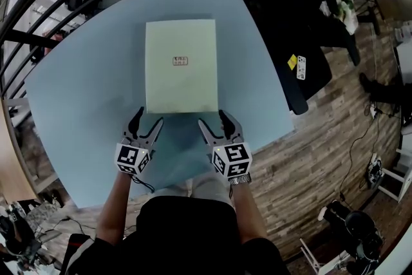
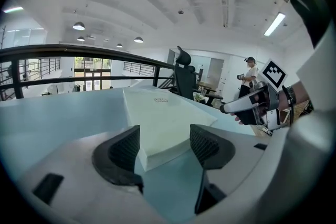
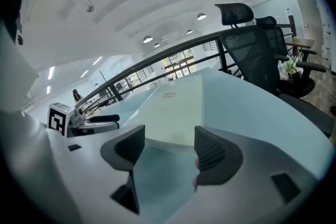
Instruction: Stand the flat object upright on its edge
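Note:
A pale green flat box with a small label lies flat on the light blue table. My left gripper stands open just short of the box's near left corner. Open too, my right gripper sits just short of the near right corner. In the left gripper view the box corner shows between the spread jaws of the left gripper, untouched. Through the right gripper view, the box's near edge lies beyond the jaws of the right gripper. Nothing is held.
A black office chair stands off the table's right side on the wooden floor. A dark railing curves round the far left. The table's near edge lies close to the person's body.

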The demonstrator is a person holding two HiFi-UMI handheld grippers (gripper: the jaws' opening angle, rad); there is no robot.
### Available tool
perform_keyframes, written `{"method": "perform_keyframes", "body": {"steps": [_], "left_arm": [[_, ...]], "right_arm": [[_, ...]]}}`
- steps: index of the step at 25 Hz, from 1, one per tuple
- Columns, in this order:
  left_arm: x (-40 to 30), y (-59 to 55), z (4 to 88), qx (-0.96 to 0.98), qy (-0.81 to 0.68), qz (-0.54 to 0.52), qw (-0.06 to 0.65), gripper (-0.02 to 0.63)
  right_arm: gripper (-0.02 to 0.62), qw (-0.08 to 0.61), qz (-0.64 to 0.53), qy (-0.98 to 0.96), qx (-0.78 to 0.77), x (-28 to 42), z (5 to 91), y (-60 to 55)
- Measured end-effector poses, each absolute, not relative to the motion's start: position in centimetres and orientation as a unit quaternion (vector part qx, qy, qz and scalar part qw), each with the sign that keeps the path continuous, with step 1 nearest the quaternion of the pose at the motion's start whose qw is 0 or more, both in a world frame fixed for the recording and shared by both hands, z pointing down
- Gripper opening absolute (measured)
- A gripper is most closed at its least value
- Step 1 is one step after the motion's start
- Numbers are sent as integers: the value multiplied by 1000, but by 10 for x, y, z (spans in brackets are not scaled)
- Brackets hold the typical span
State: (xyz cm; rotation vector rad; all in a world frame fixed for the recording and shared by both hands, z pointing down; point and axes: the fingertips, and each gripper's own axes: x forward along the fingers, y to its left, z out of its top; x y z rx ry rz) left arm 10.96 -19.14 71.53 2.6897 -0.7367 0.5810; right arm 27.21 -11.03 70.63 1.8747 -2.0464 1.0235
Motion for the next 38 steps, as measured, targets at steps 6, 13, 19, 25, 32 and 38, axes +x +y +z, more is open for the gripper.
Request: {"method": "perform_keyframes", "body": {"steps": [6, 13, 19, 25, 32, 38], "left_arm": [[105, -192, 735, 930, -247, 224, 152, 316], [105, -195, 752, 928, -233, 247, 151, 330], [110, -194, 766, 927, -221, 264, 149, 333], [117, -193, 771, 926, -217, 270, 147, 333], [116, -195, 781, 922, -218, 285, 148, 333], [117, -195, 783, 917, -229, 288, 156, 333]], "right_arm": [[307, 117, 353, -690, 621, 271, 724, -110], [324, 147, 356, -697, 605, 268, 740, -117], [327, 167, 353, -694, 605, 270, 750, -123], [327, 186, 353, -696, 597, 272, 761, -126], [328, 222, 339, -709, 577, 272, 772, -127], [328, 239, 335, -712, 569, 275, 779, -125]]}}
